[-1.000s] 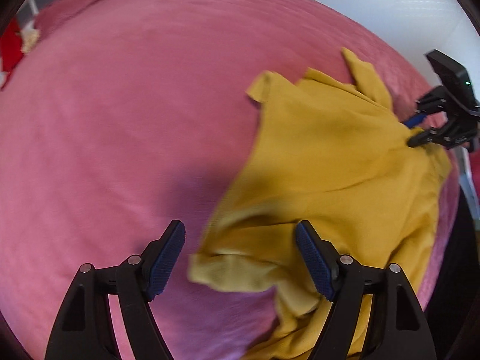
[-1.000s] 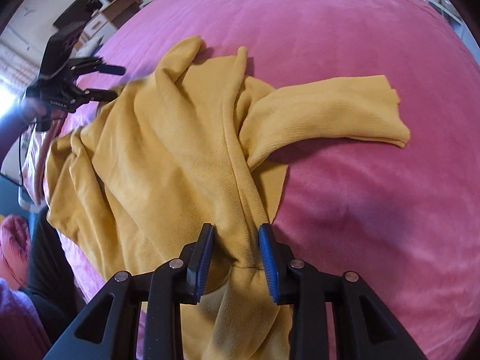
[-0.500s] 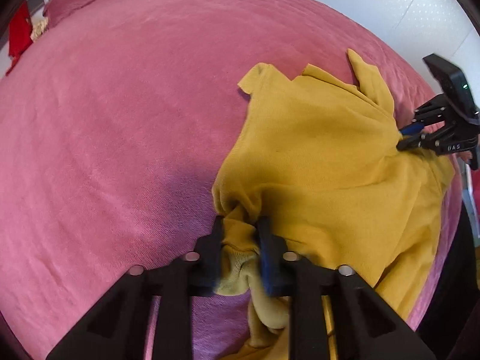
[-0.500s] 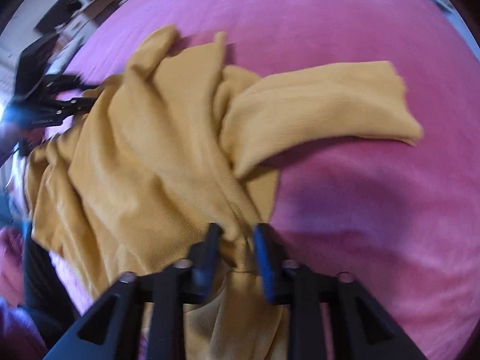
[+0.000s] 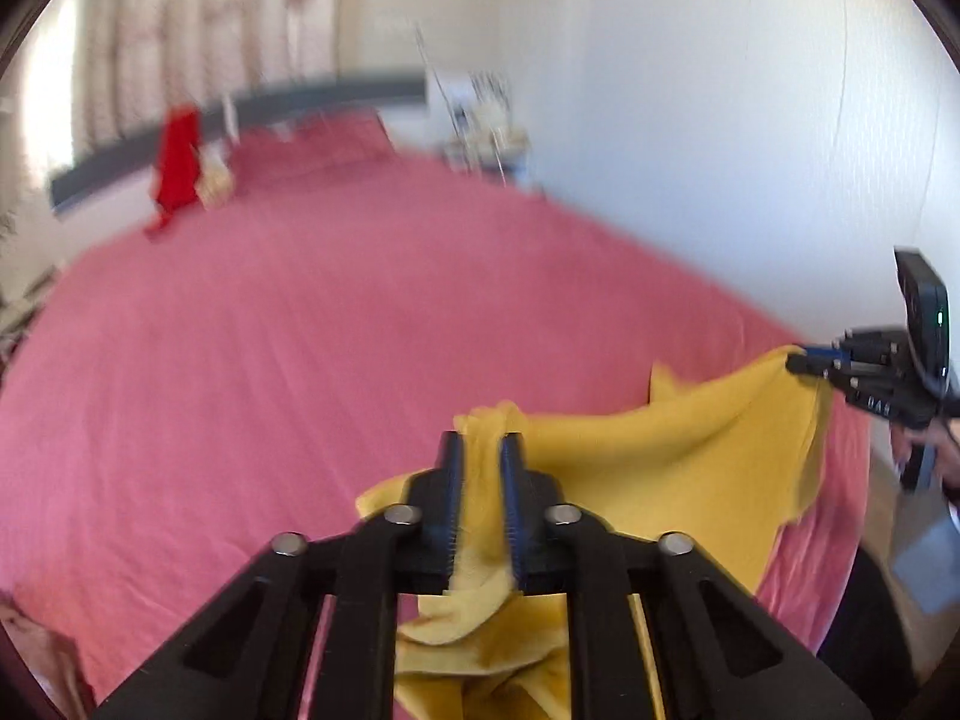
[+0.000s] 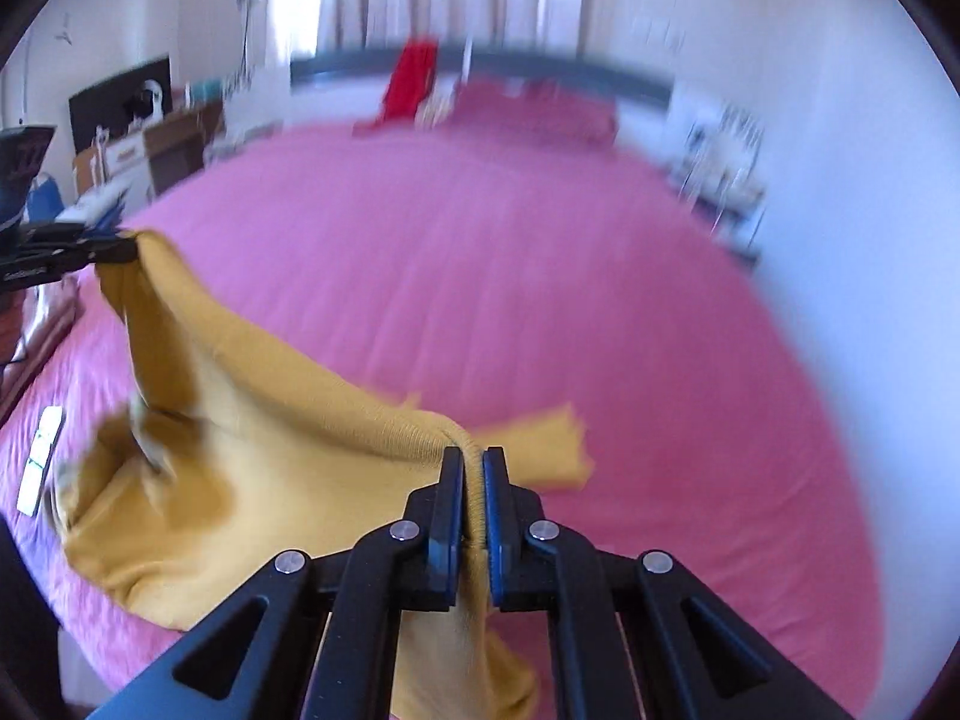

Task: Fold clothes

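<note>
Both tongs, left and right, are clamped on the yellow garment. It sags limp between them above the bed. Soft and light; edge grips look best.

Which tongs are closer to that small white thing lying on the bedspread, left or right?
Left. The left tongs hang above the white thing; the right tongs sit across the yellow garment from it.

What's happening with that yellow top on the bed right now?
A person is working a handheld gripper in each hand. The left gripper is shut on a bunched edge of the yellow garment, and the right gripper is shut on another part of its ribbed edge. The cloth hangs stretched between them above the pink bedspread, with its lower part drooping toward the bed. No fold is made yet.
</note>
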A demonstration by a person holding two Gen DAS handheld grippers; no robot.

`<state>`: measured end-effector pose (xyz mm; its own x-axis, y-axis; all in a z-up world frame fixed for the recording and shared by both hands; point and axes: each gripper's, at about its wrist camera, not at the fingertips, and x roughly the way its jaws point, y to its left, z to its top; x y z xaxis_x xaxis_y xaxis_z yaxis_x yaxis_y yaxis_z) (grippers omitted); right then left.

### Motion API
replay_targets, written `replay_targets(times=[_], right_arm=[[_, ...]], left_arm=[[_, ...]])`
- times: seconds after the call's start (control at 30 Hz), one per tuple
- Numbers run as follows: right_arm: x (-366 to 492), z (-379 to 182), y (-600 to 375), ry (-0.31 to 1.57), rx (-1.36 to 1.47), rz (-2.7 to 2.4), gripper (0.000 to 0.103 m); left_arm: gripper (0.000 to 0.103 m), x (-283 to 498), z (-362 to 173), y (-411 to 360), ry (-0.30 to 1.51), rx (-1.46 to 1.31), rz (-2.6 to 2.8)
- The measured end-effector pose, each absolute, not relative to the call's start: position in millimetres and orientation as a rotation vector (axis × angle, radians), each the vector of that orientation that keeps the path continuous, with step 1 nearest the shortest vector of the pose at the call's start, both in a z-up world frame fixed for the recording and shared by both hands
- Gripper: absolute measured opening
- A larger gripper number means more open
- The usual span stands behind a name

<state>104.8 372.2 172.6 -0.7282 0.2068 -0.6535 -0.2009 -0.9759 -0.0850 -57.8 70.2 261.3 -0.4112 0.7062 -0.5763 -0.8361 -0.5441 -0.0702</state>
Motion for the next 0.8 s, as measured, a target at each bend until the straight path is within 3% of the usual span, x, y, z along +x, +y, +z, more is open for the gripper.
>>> replay_targets(times=[0.1, 0.13, 0.23, 0.3, 0.37, 0.4, 0.43, 0.47, 0.6, 0.8], right_arm=[[118.1, 238.1, 375.1, -0.047, -0.828, 2.767, 0.005], [122.8, 258.7, 370.0, -0.064, -0.772, 2.775, 0.0], [143.2, 310.3, 341.7, -0.178, -0.594, 2.776, 0.0], [143.9, 332.1, 335.4, -0.137, -0.594, 2.825, 0.0], [140.7, 341.4, 335.2, -0.028, -0.683, 2.909, 0.001], [136.9, 330.8, 341.2, 0.066, -0.777, 2.946, 0.008], [133.0, 314.9, 347.6, 0.137, -0.846, 2.947, 0.021], [128.9, 297.6, 353.9, 0.203, -0.91, 2.937, 0.026], [111.0, 228.1, 383.6, 0.358, -1.183, 2.829, 0.027], [79.0, 143.8, 417.3, 0.382, -1.534, 2.733, 0.031]], left_arm=[[0.004, -37.9, 328.1, 36.2, 0.136, -0.534, 2.125], [0.004, -32.9, 347.4, 23.4, 0.107, -0.49, 2.144], [0.008, -16.9, 368.6, 18.2, 0.156, -0.457, 2.151], [0.023, -9.9, 363.7, 20.1, 0.228, -0.494, 2.14], [0.077, -10.1, 336.8, 23.7, 0.26, -0.552, 2.128], [0.08, -10.2, 323.3, 25.5, 0.276, -0.58, 2.122], [0.08, -11.9, 308.3, 27.4, 0.287, -0.62, 2.11], [0.08, -18.7, 287.8, 30.9, 0.279, -0.697, 2.081], [0.08, -38.7, 211.6, 58.3, 0.349, -0.948, 1.984], [0.08, -60.0, 146.9, 106.3, 0.641, -1.017, 1.791]])
